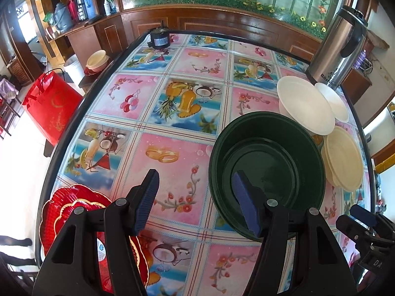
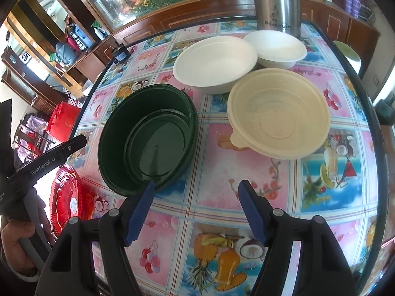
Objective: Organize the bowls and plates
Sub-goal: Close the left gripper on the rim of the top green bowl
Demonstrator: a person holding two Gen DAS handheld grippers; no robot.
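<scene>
A dark green bowl (image 1: 266,167) (image 2: 148,138) with a smaller green one nested inside stands on the patterned table. My left gripper (image 1: 196,197) is open and hovers at the bowl's near left edge. One finger is over the tablecloth and the other is in front of the bowl's inside, with the rim between them and no pad pressing on it. My right gripper (image 2: 196,209) is open over bare tablecloth, and its left fingertip (image 2: 148,192) is right at the green bowl's near rim. A cream bowl (image 2: 279,113) (image 1: 343,157) and two white bowls (image 2: 214,64) (image 2: 276,46) sit beyond.
Red scalloped plates (image 1: 74,222) (image 2: 66,197) lie stacked at the table's left edge. A steel thermos (image 1: 338,46) (image 2: 279,2) stands behind the white bowls. A small black device (image 1: 159,39) sits at the far edge. A hand (image 2: 14,246) holds the left gripper's body (image 2: 47,157).
</scene>
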